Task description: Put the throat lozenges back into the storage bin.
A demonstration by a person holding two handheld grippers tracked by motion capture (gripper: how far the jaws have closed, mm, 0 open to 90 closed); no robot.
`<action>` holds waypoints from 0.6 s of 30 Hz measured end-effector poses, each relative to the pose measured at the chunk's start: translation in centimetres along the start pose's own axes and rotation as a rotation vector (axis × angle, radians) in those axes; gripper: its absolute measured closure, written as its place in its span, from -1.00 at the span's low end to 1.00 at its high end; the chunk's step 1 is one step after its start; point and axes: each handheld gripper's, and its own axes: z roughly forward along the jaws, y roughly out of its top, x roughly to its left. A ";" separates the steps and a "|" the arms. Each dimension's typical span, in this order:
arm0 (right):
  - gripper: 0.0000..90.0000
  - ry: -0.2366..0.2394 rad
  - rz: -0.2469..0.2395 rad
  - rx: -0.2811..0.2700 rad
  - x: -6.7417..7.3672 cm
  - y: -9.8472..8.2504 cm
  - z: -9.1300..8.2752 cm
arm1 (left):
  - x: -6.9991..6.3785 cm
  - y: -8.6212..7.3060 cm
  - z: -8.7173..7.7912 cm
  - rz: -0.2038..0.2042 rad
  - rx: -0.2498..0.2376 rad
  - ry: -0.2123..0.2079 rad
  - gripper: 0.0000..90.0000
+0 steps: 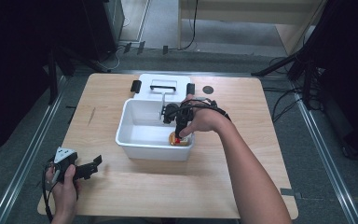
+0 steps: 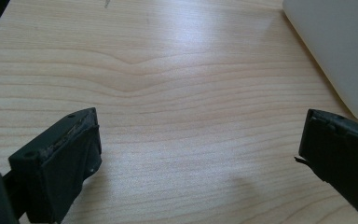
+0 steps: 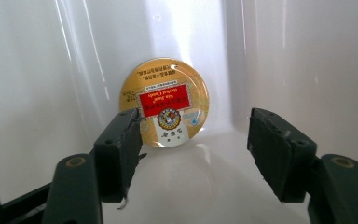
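Tin (image 3: 164, 102), round, gold with red label, lies on the floor of the white tub (image 1: 135, 140), in its near right corner. My right tongs (image 3: 193, 140) reach into the tub just short of the tin, jaws spread, nothing pinched. My left tongs (image 2: 198, 154) rest spread over bare wooden table (image 2: 168, 70), left of the tub.

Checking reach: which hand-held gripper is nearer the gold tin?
Right. The right hand-held gripper is inside the white tub, just over the tin; the left hand-held gripper rests outside on the table.
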 end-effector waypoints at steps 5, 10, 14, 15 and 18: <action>-0.45 0.021 0.019 -0.015 0.0 -0.4 -0.7 | 0.0 0.0 0.0 0.002 0.001 0.001 -1.00; -0.50 0.010 0.037 -0.016 0.1 -0.8 -1.5 | 0.0 0.0 0.0 0.004 0.001 0.002 -1.00; -0.55 0.004 0.049 -0.041 0.0 -1.2 -2.4 | 0.0 0.0 0.0 0.005 0.002 0.003 -1.00; -0.59 0.002 0.051 -0.040 0.0 -1.3 -2.7 | 0.0 0.0 0.0 0.005 0.002 0.002 -1.00; -0.72 0.000 0.072 -0.046 0.0 -1.6 -3.3 | -0.1 0.0 0.0 0.005 0.001 0.004 -1.00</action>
